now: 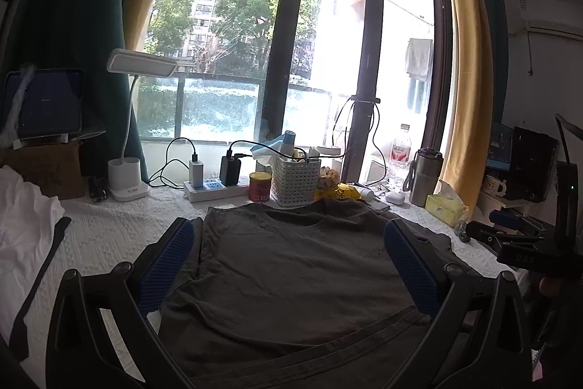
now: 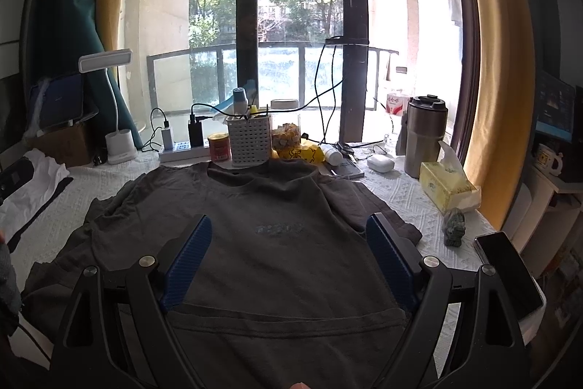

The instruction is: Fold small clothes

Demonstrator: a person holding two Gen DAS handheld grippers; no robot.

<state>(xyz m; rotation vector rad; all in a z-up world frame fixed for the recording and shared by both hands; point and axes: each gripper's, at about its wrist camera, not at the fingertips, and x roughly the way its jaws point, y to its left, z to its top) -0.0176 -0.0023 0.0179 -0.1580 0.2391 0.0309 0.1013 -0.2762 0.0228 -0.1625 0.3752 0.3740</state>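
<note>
While the dark grey t-shirt [image 2: 277, 243] lies spread flat on the white tablecloth [image 2: 411, 206], its collar just short of the white basket [image 2: 249, 143], both grippers hang above it. Spread wide, the left gripper [image 1: 288, 265] holds nothing, its blue pads [image 1: 165, 268] over the shirt's sides. Equally wide apart and empty, the right gripper [image 2: 288, 261] frames the chest print [image 2: 278, 229].

Two black-framed claws [image 1: 288, 265] [image 2: 288, 265], ribbed blue pads [image 2: 189, 257], silver pivot screws [image 2: 147, 260].
</note>
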